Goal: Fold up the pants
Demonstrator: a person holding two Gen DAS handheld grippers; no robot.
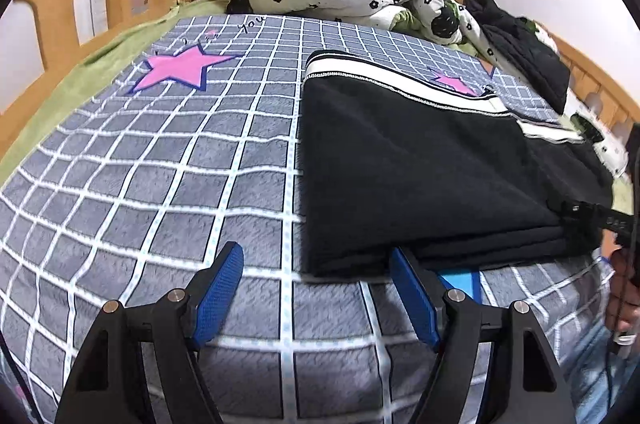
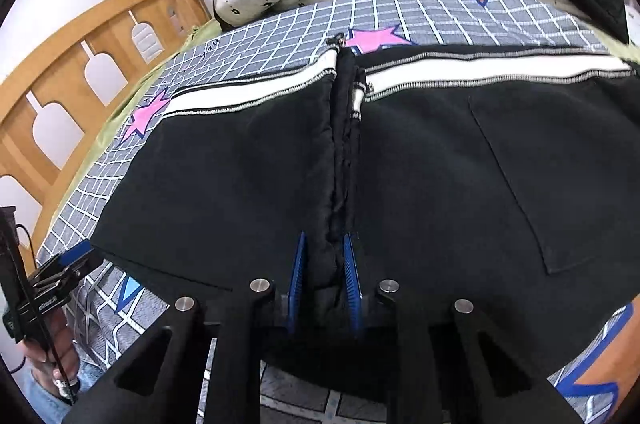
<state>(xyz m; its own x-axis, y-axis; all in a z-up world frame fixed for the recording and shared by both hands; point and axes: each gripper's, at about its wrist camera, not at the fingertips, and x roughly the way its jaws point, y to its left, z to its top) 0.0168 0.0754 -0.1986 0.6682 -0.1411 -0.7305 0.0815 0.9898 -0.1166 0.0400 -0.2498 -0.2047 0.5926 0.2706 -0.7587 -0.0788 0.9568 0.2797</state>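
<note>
Right hand-held gripper (image 2: 325,278) pinches the near edge of the black pants (image 2: 248,160) at the centre seam, pads pressed on the bunched fabric. Your left hand-held gripper (image 1: 316,288) is spread and grips nothing, just beside the pants' near left corner. The pants lie folded on the bed (image 1: 140,164), white waistband (image 2: 480,70) far side, long axis running left-right. Right is nearer.

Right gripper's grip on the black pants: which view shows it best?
Right wrist view: the right gripper has its blue fingers pinching the black pants at the folded edge. Left wrist view shows only its black body at the frame's right edge.
</note>
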